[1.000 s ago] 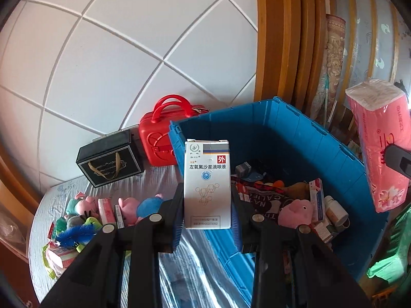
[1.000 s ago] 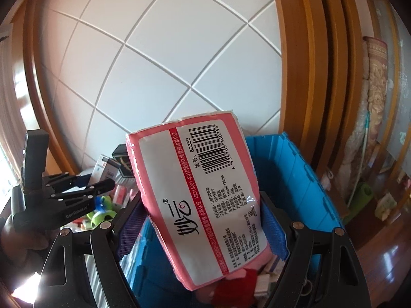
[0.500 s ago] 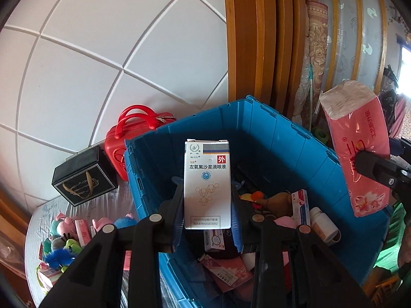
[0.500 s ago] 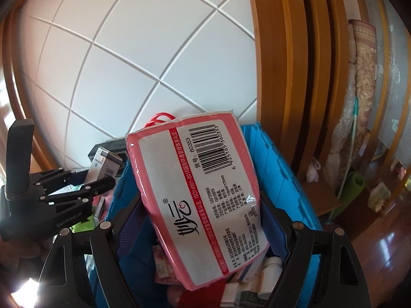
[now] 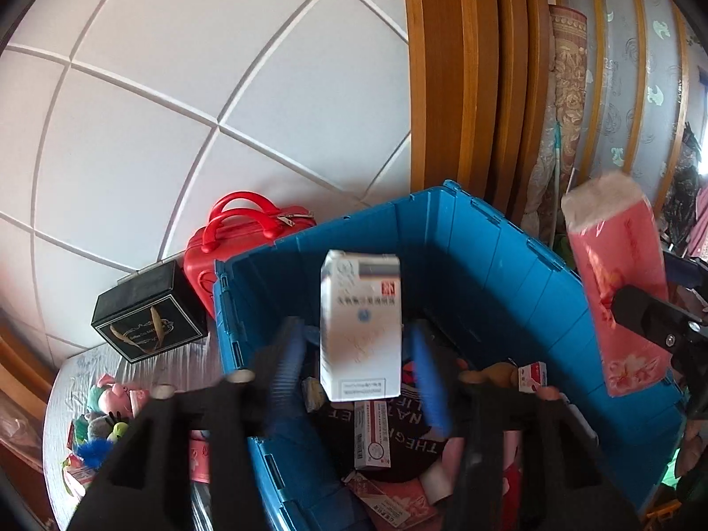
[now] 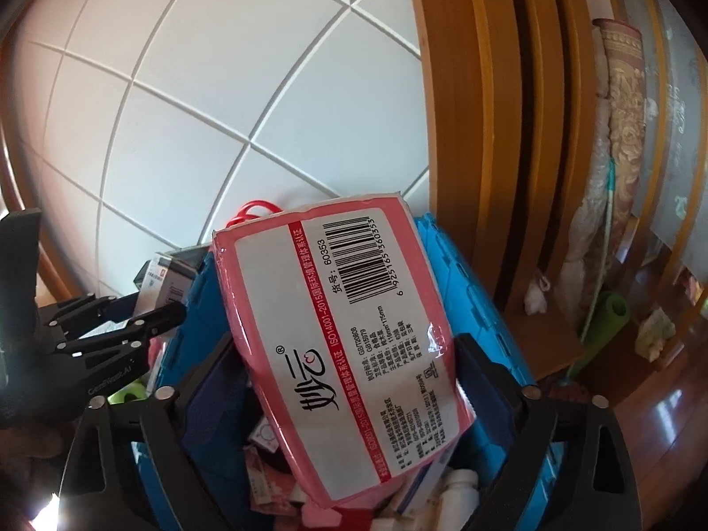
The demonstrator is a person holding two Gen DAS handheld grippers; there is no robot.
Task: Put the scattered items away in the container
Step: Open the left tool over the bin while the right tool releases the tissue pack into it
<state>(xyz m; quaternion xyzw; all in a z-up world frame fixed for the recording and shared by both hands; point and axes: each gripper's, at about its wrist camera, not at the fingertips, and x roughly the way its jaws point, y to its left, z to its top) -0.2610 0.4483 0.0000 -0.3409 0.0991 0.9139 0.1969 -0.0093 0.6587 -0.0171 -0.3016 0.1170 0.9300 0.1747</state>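
The left claw point(image 5: 356, 371) has just been opening, its jaws apart around a white cardboard medicine box point(image 5: 360, 325) above the blue plastic crate point(image 5: 478, 274). The right claw point(image 6: 349, 394) has just been opening too; the pink plastic tissue pack point(image 6: 349, 345) sits loose between its jaws over the crate.

Over the blue bin point(image 5: 495, 274) your way down is open only at its far half, toward 12 o'clock, where bare inner wall shows. Boxes and packets point(image 5: 374, 433) cover its floor. The white box point(image 5: 360, 327) hangs mid-opening; the pink tissue pack point(image 5: 619, 292) stands at 3 o'clock over the rim. At 10 o'clock the red case point(image 5: 208, 265) and black box point(image 5: 148, 309) crowd the bin's outer wall. At 8 o'clock, plush toys point(image 5: 104, 416) block the table.
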